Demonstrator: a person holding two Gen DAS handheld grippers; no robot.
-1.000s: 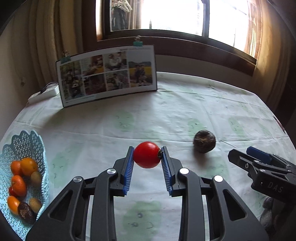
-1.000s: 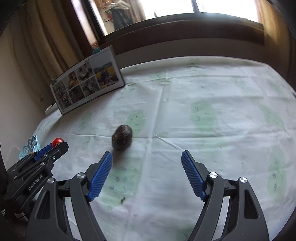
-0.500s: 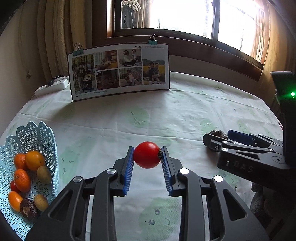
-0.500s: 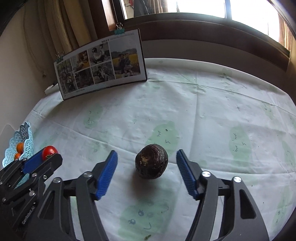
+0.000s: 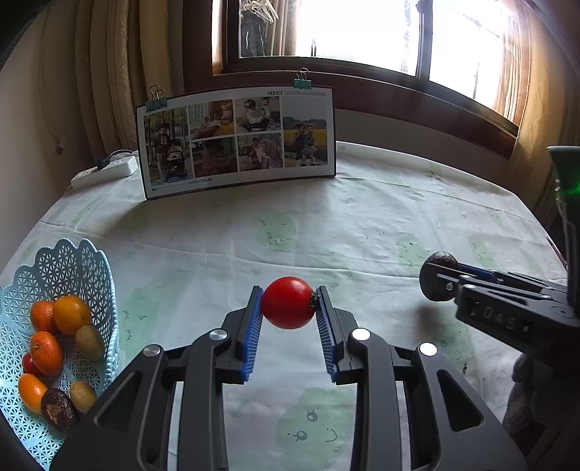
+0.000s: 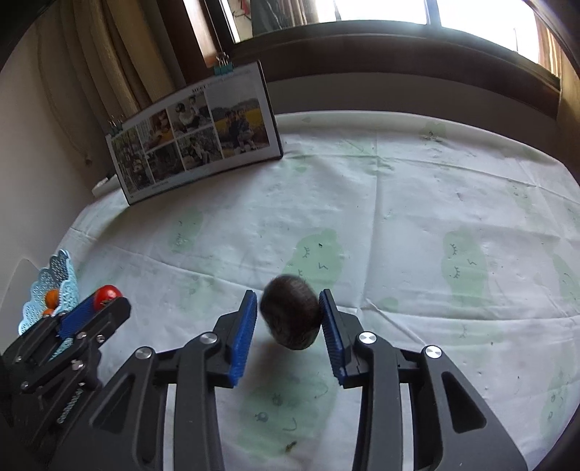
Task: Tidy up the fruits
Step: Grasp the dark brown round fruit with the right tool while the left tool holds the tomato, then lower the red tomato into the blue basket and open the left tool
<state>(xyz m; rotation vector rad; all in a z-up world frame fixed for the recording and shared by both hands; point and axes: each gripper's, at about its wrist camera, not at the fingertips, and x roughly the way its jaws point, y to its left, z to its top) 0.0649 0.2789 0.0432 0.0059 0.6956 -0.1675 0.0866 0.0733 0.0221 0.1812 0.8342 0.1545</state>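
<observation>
The left gripper (image 5: 288,308) is clamping a glossy red tomato (image 5: 288,302) between its 2 blue ribbed pads (image 5: 250,337), the dark stem scar pressing against the right-hand pad, and it is holding the fruit clear above the tablecloth (image 5: 326,224). Beside it, the right gripper (image 6: 289,319) is closing its blue pads on a dark brown, rough-skinned round fruit (image 6: 290,315), blurred in that view, with a shadow showing on the cloth underneath. Raised letters reading "DAS" are showing on the right gripper's black side in the left wrist view.

At the left edge, a light blue lattice basket (image 5: 69,261) is sitting on the cloth, holding oranges (image 5: 70,313), 2 tan kiwis (image 5: 88,340), something red and 1 dark brown fruit (image 5: 58,413). The pale cloth is carrying faint green cartoon blobs with sleepy faces.

Farther back, a photo board (image 5: 237,139) with 2 binder clips is standing upright, the word "MEET" printed at its top. A white power strip (image 5: 105,174) is lying to its left, and behind everything curtains (image 5: 119,72) are hanging beside a bright window (image 5: 362,32).
</observation>
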